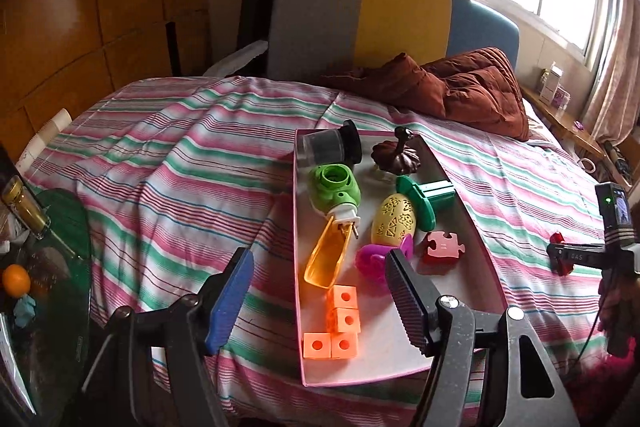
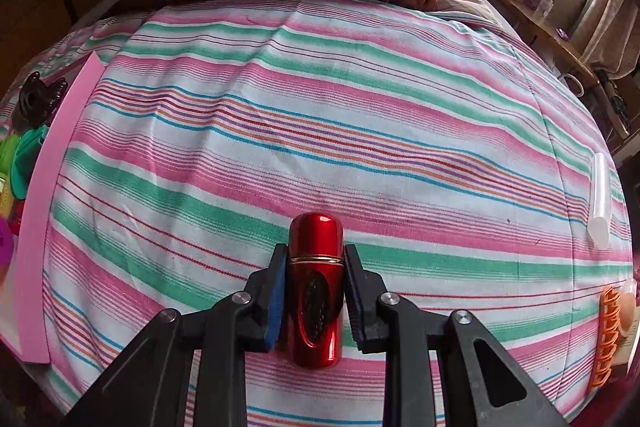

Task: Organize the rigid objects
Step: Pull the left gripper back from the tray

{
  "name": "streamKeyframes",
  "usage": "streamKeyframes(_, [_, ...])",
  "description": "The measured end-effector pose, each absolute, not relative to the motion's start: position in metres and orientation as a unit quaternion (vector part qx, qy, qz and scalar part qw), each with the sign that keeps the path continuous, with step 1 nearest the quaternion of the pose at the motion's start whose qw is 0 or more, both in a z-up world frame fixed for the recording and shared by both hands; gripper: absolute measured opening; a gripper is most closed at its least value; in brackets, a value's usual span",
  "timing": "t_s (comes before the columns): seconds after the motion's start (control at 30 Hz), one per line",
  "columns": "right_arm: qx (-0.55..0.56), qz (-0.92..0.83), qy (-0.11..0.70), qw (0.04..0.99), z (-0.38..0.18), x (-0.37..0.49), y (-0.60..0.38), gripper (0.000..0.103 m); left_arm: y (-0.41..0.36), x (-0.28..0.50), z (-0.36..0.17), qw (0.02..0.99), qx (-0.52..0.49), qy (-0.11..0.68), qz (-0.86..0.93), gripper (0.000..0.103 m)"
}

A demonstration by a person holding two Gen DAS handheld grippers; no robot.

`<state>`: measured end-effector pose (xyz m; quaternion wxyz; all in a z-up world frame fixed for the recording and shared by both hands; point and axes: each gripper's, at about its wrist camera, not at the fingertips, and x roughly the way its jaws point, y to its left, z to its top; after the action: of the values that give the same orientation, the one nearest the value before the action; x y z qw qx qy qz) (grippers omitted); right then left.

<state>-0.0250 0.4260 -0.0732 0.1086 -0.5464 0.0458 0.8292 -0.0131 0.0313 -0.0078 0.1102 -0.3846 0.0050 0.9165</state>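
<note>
Right claw (image 2: pixel 315 291) pinches a red metallic capsule (image 2: pixel 316 287) between both pads, held over the striped bedspread (image 2: pixel 320 131), to the right of the pink tray (image 1: pixel 486 263). Left claw (image 1: pixel 320 291) spread, holding nothing, above the tray's near left edge. In the tray: orange cubes (image 1: pixel 338 323) nearest, red puzzle piece (image 1: pixel 443 247), yellow egg (image 1: pixel 394 221), green plug (image 1: pixel 336 189). Clear tube (image 2: pixel 599 201) lies far right of the tray.

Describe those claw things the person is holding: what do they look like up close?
Both are black plastic two-finger tools. The left gripper has flat ribbed pads, blue on one finger and dark on the other, on hinged arms with silver rivets and triangular cut-outs. The right gripper matches; the left wrist view shows a small device with a green light on it.
</note>
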Motion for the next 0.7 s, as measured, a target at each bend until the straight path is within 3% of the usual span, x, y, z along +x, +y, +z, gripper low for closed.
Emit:
streamKeyframes(0.4, [-0.511, 0.858, 0.058, 0.012, -0.070, -0.010, 0.370, 0.026, 0.006, -0.011, -0.012, 0.084, -0.385, -0.016, 0.919, 0.071])
streamKeyframes(0.7, [-0.506, 0.860, 0.057, 0.018, -0.069, -0.020, 0.346, 0.026, 0.003, -0.004, -0.020, 0.072, -0.391, -0.002, 0.918, 0.071])
